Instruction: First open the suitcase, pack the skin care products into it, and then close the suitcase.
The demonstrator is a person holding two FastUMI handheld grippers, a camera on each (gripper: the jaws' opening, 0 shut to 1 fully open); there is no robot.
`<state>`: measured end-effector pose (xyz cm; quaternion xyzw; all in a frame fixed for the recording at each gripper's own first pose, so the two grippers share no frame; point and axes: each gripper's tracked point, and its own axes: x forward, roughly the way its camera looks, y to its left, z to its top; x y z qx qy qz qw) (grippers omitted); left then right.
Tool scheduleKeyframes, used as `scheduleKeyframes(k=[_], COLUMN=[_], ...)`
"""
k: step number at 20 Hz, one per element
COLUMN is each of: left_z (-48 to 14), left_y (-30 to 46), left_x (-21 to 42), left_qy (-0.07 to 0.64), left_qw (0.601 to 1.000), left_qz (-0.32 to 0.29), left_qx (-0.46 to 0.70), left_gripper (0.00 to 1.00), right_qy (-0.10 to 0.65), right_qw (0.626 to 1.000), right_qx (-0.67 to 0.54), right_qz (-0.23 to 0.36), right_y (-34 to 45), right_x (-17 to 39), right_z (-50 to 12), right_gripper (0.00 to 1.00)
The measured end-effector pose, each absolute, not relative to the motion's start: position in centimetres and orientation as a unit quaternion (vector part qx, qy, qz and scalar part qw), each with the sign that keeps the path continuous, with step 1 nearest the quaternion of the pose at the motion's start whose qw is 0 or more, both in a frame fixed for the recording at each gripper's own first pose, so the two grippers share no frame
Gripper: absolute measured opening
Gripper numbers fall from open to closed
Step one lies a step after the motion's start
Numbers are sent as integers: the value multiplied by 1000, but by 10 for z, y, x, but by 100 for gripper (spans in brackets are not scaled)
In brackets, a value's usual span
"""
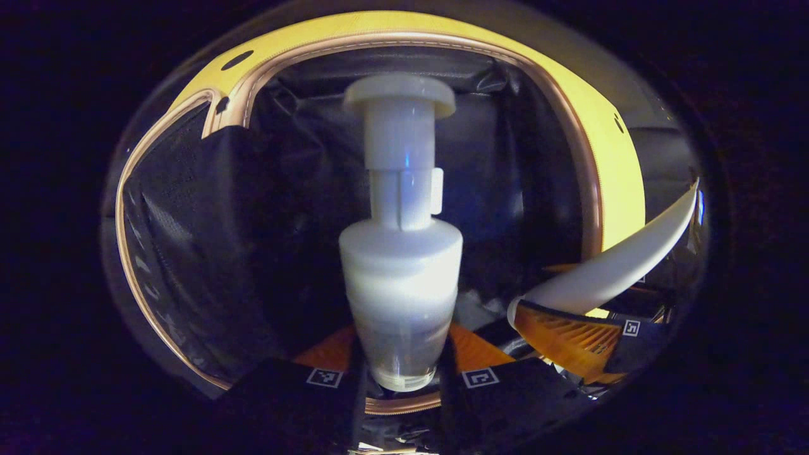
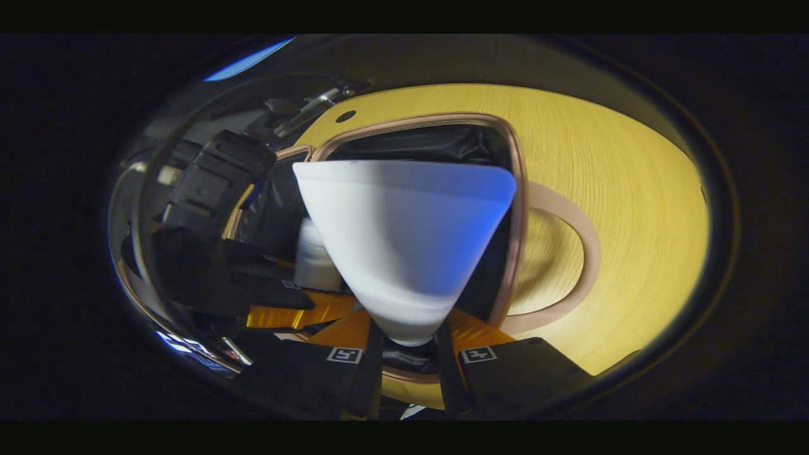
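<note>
Over the open yellow suitcase (image 1: 404, 28) with its dark lining, the left hand-held gripper (image 1: 402, 378) grasps a white pump bottle (image 1: 401, 272), the right hand-held gripper (image 2: 408, 354) a white tube (image 2: 404, 246).

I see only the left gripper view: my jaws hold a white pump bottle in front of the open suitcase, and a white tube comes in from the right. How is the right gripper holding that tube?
Observer: In the right gripper view, the right gripper has its jaws closed on the narrow end of the tube; the wide flat end points forward.
Operator: Forward to where?
Observer: To the dark opening of the suitcase, not its yellow shell. Your pump bottle shows just left of the tube.
</note>
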<state>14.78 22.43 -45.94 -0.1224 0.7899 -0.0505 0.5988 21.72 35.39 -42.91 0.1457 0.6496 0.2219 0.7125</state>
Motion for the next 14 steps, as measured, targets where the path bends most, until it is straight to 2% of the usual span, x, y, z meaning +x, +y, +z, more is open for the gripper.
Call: scheduleKeyframes(k=[1,6,8,9,10,12,14], left_z=[-460,-463,-460,-460,-454,-444,-443], left_y=[224,222,221,220,219,221,224], left_x=[147,149,149,151,155,156,156], left_qy=[794,793,791,788,785,777,770], left_qw=[592,593,595,599,601,613,621], left_qz=[-50,-43,-40,-37,-37,-38,-32], left_qx=[-124,-133,-136,-138,-143,-138,-144], left_gripper=[53,55,58,65,63,79,80], right_qy=[656,676,699,709,715,720,722], right_qw=[706,691,667,656,651,648,646], right_qx=[147,152,163,171,166,158,172], right_qz=[221,209,199,195,193,194,180], right_y=[354,355,359,362,366,366,366], right_x=[218,217,212,208,208,204,206], right_z=[-429,-434,-438,-438,-437,-439,-440], right_gripper=[41,41,41,34,41,44,51])
